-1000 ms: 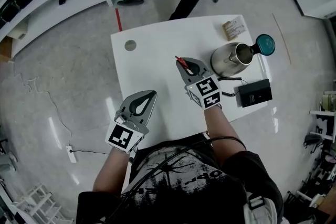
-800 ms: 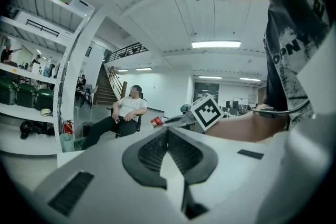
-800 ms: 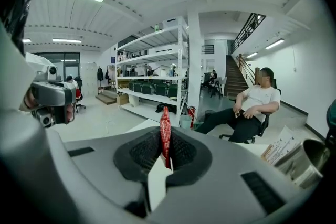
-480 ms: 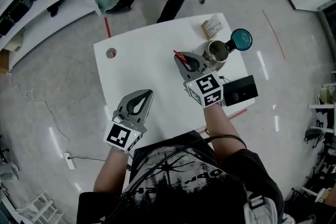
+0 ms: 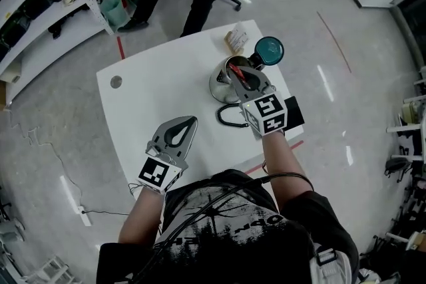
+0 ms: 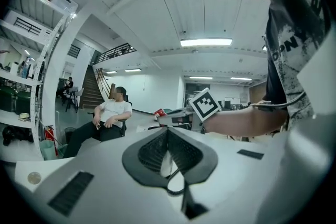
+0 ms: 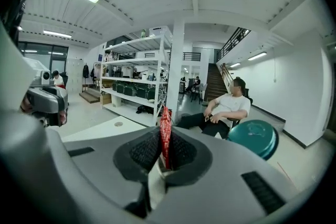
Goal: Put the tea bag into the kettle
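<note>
**Head view:** The right gripper [image 5: 237,71] hangs over the steel kettle [image 5: 219,86] near the worktop's [image 5: 166,90] far right corner, clenched on a red tea bag [image 5: 234,70] that sits above the kettle's open mouth. The left gripper [image 5: 192,121] rests over the near edge, closed on nothing. On show are one kettle, one teal lid [image 5: 268,50] just beside it, one small packet [image 5: 236,40] at the far edge, one black box [image 5: 295,108] at the right edge, one looped black cable [image 5: 226,118] and two grippers. The likely risk is that the bag, if let go off-centre, catches the rim and drops onto the worktop. A low jaw could also nudge the kettle towards the edge.

**Left gripper view:** The left gripper [image 6: 167,129] has its jaws pressed together and empty. The other gripper's marker cube [image 6: 205,105] and one seated person [image 6: 107,119] lie beyond. The kettle cannot be made out from this side.

**Right gripper view:** The right gripper [image 7: 165,150] pinches the one tea bag [image 7: 165,131] upright by a narrow strip. The grip looks thin, so the bag might slip out early. The teal lid [image 7: 257,136] shows at right. The kettle's mouth is out of sight, so aim cannot be checked from this view.
</note>
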Demonstrator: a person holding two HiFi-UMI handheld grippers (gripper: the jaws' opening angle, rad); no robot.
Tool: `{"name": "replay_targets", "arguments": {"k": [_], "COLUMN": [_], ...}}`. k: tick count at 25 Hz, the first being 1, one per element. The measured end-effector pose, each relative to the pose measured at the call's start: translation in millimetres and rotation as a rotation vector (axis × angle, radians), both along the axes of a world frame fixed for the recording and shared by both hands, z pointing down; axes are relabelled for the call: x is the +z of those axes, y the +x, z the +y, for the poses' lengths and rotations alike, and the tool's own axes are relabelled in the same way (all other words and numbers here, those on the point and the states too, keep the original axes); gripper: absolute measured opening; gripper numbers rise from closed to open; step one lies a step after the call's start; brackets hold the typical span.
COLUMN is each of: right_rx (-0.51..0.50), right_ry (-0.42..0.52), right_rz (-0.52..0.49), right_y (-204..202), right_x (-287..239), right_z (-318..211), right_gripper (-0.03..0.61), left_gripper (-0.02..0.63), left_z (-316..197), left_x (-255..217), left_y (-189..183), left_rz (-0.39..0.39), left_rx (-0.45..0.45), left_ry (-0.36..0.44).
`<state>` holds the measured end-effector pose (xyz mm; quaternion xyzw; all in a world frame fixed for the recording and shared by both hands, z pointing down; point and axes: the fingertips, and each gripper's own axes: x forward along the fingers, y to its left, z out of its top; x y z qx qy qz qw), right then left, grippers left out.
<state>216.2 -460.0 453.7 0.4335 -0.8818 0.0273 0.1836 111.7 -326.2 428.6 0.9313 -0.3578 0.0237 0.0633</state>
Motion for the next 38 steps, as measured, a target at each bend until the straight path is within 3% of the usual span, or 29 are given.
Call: {"name": "replay_targets", "arguments": {"k": [6,20,26,31,38], "right_rx": [0.021,-0.05,-0.034,-0.021,-0.008], "right_ry": [-0.024,-0.041,-0.06,-0.041,0.003], "right_rz": [0.031,0.072,0.085,0.087,0.085], "right_y": [37,24,25,24,26], "right_x": [12,32,38,34,24], "right_z": [-14,-31,-31,-29,-26], "right_gripper": [0.026,0.028,0.173,0.21,0.213], "left_gripper": [0.011,0.011,0.011,0.011,0.011], "left_z": [-3,-4,-1,2,2], "left_x": [-2,8,0,-1,-4], "left_y": [38,41,44,43,38], "left_rz": [-0.001,-0.051,-0.042,-0.042,-0.044], "left_rx": [0.021,-0.031,-0.006,0.007,-0.004], "left_ry": [0.013,-0.008,0.011,0.011,0.022]}}
